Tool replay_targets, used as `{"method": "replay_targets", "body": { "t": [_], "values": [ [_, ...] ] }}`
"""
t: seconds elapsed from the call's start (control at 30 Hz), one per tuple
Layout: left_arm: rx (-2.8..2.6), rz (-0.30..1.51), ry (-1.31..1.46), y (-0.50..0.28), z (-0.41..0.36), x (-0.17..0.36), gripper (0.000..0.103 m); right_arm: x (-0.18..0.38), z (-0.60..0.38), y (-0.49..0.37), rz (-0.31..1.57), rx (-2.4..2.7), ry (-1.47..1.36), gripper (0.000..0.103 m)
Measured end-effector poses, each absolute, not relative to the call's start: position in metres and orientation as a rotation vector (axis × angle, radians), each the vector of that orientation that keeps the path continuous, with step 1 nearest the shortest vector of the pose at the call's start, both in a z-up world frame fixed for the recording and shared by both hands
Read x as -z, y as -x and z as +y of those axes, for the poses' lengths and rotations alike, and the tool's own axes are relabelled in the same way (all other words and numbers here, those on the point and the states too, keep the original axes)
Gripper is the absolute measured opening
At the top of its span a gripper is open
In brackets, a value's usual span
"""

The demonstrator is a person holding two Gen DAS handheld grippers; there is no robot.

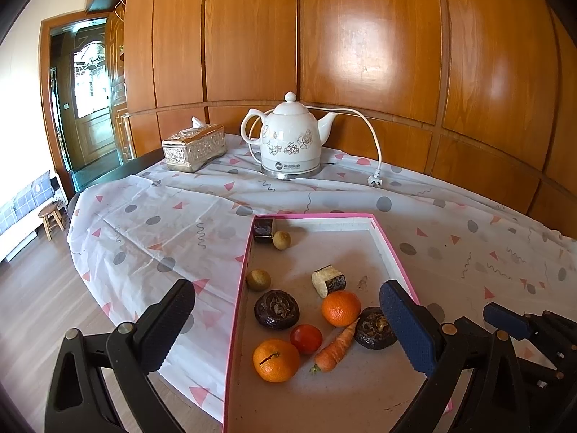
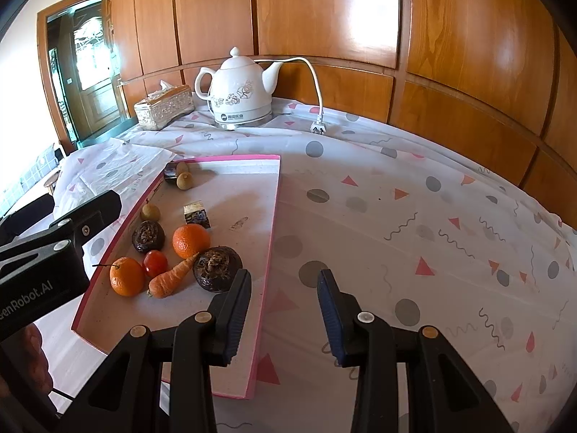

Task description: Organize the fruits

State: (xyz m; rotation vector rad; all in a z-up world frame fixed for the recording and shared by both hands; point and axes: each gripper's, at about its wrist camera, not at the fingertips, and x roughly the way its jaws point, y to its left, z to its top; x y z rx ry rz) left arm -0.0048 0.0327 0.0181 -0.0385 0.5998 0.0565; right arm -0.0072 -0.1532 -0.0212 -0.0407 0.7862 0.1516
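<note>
A pink-rimmed tray (image 1: 391,249) (image 2: 276,216) lies on the table. In it are two oranges (image 1: 276,360) (image 1: 340,307), a small tomato (image 1: 306,339), a carrot (image 1: 335,350), two dark water chestnuts (image 1: 276,309) (image 1: 371,328), small brown longans (image 1: 258,280) (image 1: 281,240) and two cut dark-skinned pieces (image 1: 328,280) (image 1: 264,230). My left gripper (image 1: 288,328) is open above the near fruits, holding nothing. My right gripper (image 2: 285,306) is open and empty over the tray's right rim and the cloth. The nearest chestnut (image 2: 217,269) sits just left of its left finger.
A white kettle (image 1: 290,137) with a loose cord and plug (image 1: 377,180) stands at the back by a silver tissue box (image 1: 194,147). A patterned cloth (image 2: 414,216) covers the table. Wood panelling is behind. The table edge and floor lie to the left.
</note>
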Motion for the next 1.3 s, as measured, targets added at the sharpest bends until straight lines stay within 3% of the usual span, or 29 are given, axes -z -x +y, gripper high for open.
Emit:
{"method": "replay_targets", "body": {
  "t": [1.3],
  "values": [
    [-0.053,0.616,0.069,0.0050,0.0353,-0.0192,0.103,0.0200,-0.1542,0.0074,0.780,-0.156,0.048,0.038]
  ]
}}
